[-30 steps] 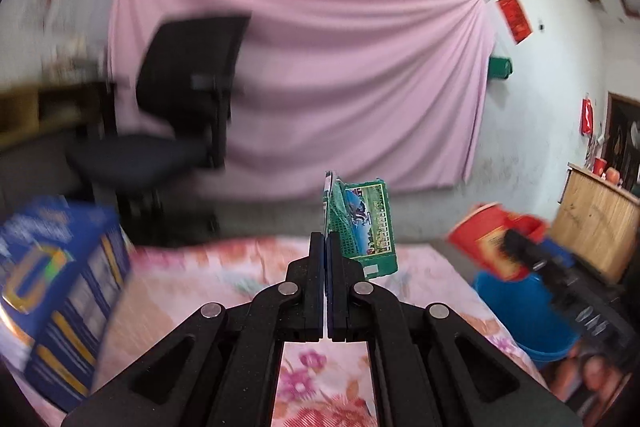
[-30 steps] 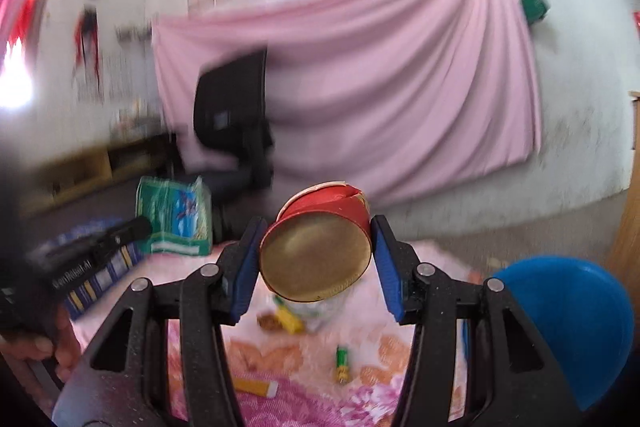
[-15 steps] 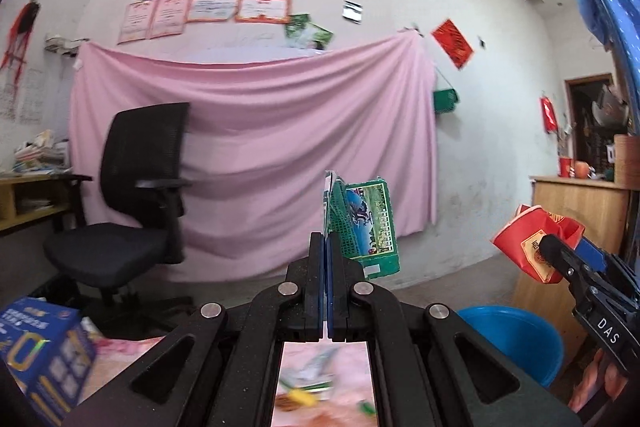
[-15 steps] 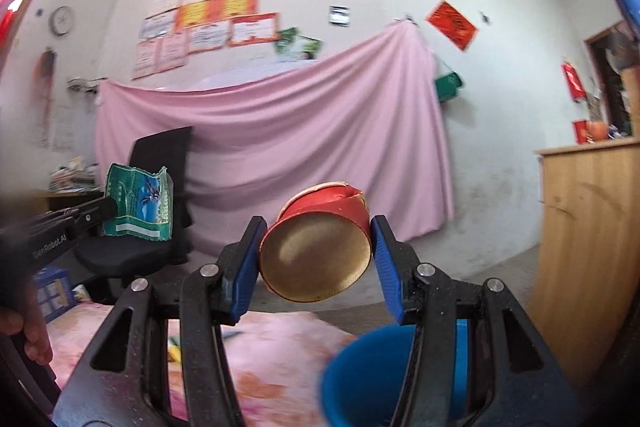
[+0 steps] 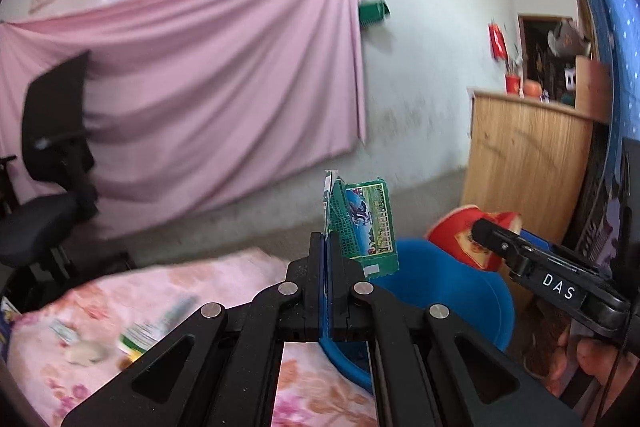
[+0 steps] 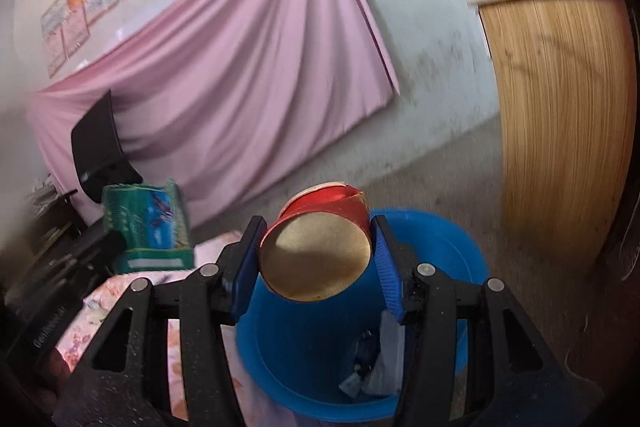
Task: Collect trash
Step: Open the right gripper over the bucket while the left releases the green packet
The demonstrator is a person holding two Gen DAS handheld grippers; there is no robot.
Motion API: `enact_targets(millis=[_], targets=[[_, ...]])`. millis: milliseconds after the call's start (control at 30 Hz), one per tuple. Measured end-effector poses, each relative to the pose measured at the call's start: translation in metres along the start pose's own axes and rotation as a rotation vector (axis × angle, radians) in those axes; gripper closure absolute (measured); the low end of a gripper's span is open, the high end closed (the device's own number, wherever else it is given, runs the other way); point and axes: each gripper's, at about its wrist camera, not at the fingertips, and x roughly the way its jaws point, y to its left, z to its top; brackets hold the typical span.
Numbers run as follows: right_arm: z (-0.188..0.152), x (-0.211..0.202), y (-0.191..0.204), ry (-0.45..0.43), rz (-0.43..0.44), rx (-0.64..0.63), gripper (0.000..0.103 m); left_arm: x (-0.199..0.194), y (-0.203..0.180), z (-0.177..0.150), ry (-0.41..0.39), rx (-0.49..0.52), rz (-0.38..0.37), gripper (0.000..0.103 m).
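My left gripper (image 5: 329, 247) is shut on a flattened green wrapper (image 5: 366, 231), held upright above the near rim of a blue bin (image 5: 452, 291). My right gripper (image 6: 316, 247) is shut on a crushed red paper cup (image 6: 320, 247), its tan bottom facing the camera, hanging over the blue bin (image 6: 440, 239). Scraps of trash (image 6: 372, 375) lie at the bottom of the bin. In the left wrist view the red cup (image 5: 464, 239) sits in the right gripper over the bin's far side. The right wrist view shows the green wrapper (image 6: 148, 223) to the left of the cup.
A floral-cloth table (image 5: 152, 299) with several scattered bits of litter (image 5: 136, 339) lies left of the bin. A wooden cabinet (image 6: 560, 115) stands right of the bin. A black office chair (image 5: 52, 155) and a pink wall cloth (image 5: 200, 99) are behind.
Both grippers swung right from the table toward the blue bin, keeping their loads. The bin now lies directly under the cup and wrapper; the blue box has left the left wrist view.
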Motion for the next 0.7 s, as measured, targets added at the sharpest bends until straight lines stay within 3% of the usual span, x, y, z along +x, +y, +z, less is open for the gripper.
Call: enact_targets(millis=[233, 333, 700], targets=[[-0.006, 0.013, -0.013, 0.077, -0.012, 0.056, 0.025, 0.047, -0.011, -0.006, 0.229, -0.040, -0.039, 0.103], [-0.007, 0.015, -0.014, 0.089, -0.017, 0.068, 0.026, 0.055, -0.006, -0.005, 0.282, -0.074, -0.035, 0.103], [-0.009, 0.022, -0.015, 0.110, -0.041, 0.064, 0.025, 0.056, 0.003, -0.006, 0.328, -0.136, -0.061, 0.103]])
